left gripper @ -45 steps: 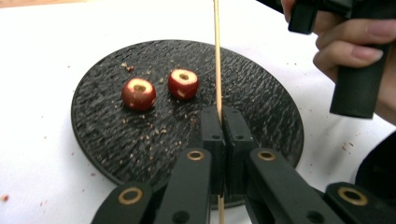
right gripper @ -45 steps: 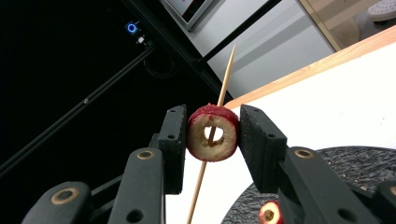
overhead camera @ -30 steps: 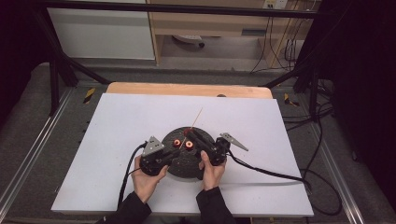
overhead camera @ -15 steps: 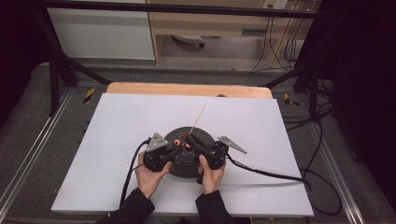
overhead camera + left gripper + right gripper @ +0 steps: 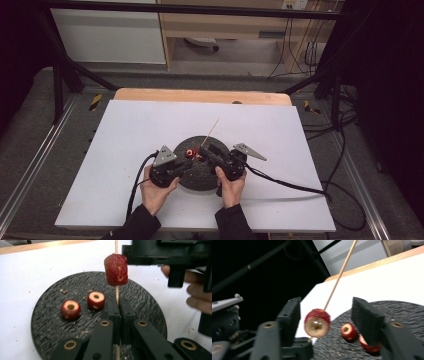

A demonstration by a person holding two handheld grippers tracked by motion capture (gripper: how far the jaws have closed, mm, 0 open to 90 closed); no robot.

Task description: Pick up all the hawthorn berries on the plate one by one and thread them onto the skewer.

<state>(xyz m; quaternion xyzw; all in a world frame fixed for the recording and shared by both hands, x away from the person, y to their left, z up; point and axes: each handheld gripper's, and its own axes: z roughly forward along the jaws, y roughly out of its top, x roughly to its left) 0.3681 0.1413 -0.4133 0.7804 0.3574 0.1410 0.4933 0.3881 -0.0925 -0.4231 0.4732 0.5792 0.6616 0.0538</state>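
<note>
left tool (image 5: 119, 315) clamped on the skewer (image 5: 116, 293), fruit (image 5: 116, 269) threaded above the plate (image 5: 50, 325). right tool (image 5: 325, 315) just opened, fruit between its jaws untouched. i'd hold the skewer steady, grab next piece (image 5: 96, 300).

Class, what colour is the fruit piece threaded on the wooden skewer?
Dark red fruit piece, with pale holes; left gripper view shows it best.

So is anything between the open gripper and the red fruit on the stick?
No. The fruit piece sits on the skewer in the gap of the right gripper, whose jaws have just opened, with nothing between.
</note>
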